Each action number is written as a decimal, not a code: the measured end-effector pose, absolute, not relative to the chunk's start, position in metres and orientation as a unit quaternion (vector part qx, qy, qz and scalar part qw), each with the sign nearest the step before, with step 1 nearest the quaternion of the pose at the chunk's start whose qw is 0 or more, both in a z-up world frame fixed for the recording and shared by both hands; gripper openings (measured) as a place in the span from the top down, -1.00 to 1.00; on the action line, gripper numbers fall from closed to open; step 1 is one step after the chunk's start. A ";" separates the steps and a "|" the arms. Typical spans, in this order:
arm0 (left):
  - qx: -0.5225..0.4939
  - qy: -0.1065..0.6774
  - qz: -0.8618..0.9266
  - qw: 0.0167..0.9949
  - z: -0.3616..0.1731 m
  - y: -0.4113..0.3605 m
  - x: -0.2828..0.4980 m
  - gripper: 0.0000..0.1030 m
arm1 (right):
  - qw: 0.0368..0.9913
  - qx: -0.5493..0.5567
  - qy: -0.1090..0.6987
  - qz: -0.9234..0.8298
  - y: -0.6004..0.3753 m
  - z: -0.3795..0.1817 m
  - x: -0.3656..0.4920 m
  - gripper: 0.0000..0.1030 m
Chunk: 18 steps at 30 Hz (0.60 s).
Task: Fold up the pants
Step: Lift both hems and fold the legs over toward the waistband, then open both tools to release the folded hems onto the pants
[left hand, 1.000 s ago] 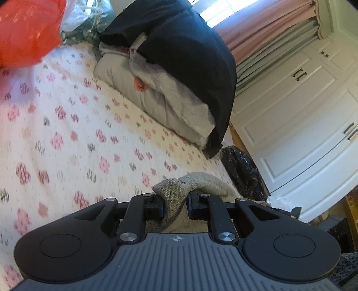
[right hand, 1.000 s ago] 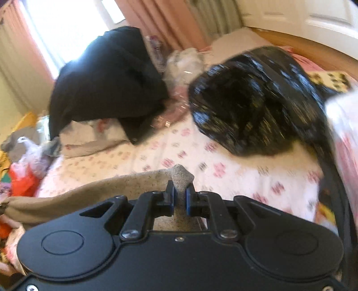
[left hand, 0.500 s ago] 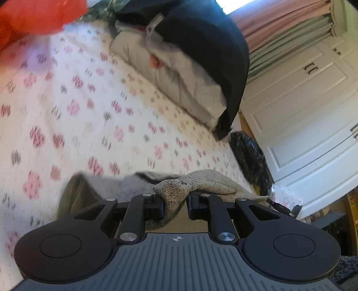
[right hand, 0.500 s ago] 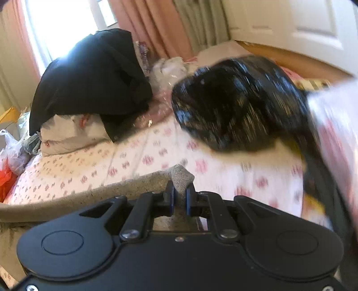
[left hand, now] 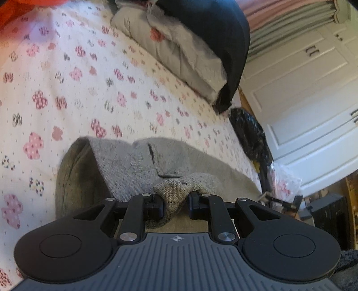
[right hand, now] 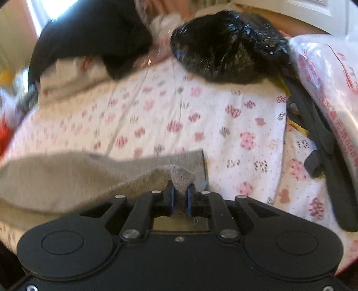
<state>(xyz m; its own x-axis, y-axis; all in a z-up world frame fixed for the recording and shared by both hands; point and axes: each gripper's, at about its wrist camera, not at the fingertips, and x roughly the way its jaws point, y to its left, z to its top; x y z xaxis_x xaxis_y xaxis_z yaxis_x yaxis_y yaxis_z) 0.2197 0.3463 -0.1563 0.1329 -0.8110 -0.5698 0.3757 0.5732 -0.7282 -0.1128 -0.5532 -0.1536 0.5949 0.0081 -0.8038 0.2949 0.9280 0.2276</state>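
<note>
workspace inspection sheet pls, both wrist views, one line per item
surface: floral bedsheet, pants partly lying on it
job's things: beige-grey pants, a bunched edge pinched in each gripper
clutter: black garment over pale bedding; shiny black bag; printed plastic bag; orange item
grippers: left gripper and right gripper both clamp fabric, jaws nearly shut
cables: nothing seen
surroundings: white cupboard doors; pink and grey curtains
</note>
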 end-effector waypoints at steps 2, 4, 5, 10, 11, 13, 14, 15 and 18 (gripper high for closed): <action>-0.199 0.533 -0.412 0.712 -0.163 0.345 0.220 0.61 | 0.870 0.156 0.459 -0.088 -0.548 -0.151 -0.116 0.52; -0.183 0.549 -0.413 0.703 -0.168 0.345 0.218 0.60 | 0.857 0.143 0.486 -0.096 -0.544 -0.153 -0.115 0.35; -0.178 0.556 -0.412 0.700 -0.170 0.346 0.217 0.59 | 0.852 0.133 0.496 -0.100 -0.541 -0.155 -0.115 0.30; -0.153 0.567 -0.414 0.695 -0.170 0.345 0.213 0.50 | 0.847 0.120 0.508 -0.105 -0.537 -0.154 -0.121 0.10; -0.144 0.570 -0.417 0.693 -0.168 0.344 0.212 0.49 | 0.846 0.119 0.509 -0.106 -0.537 -0.152 -0.121 -0.05; -0.121 0.576 -0.425 0.688 -0.166 0.340 0.208 0.48 | 0.842 0.115 0.514 -0.113 -0.536 -0.150 -0.121 -0.19; -0.104 0.578 -0.426 0.688 -0.164 0.338 0.206 0.45 | 0.842 0.113 0.516 -0.113 -0.535 -0.149 -0.121 -0.19; -0.082 0.579 -0.425 0.691 -0.162 0.336 0.205 0.44 | 0.839 0.111 0.520 -0.113 -0.535 -0.148 -0.121 -0.19; -0.012 0.559 -0.407 0.722 -0.154 0.330 0.201 0.31 | 0.836 0.115 0.524 -0.117 -0.535 -0.146 -0.121 -0.20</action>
<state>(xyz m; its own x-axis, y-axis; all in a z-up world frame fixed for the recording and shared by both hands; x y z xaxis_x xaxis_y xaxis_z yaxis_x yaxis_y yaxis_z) 0.2010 0.3301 -0.1537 0.0441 -0.6015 -0.7976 0.5750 0.6682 -0.4721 -0.1211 -0.5348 -0.1460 0.4236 -0.0758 -0.9027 0.3170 0.9459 0.0693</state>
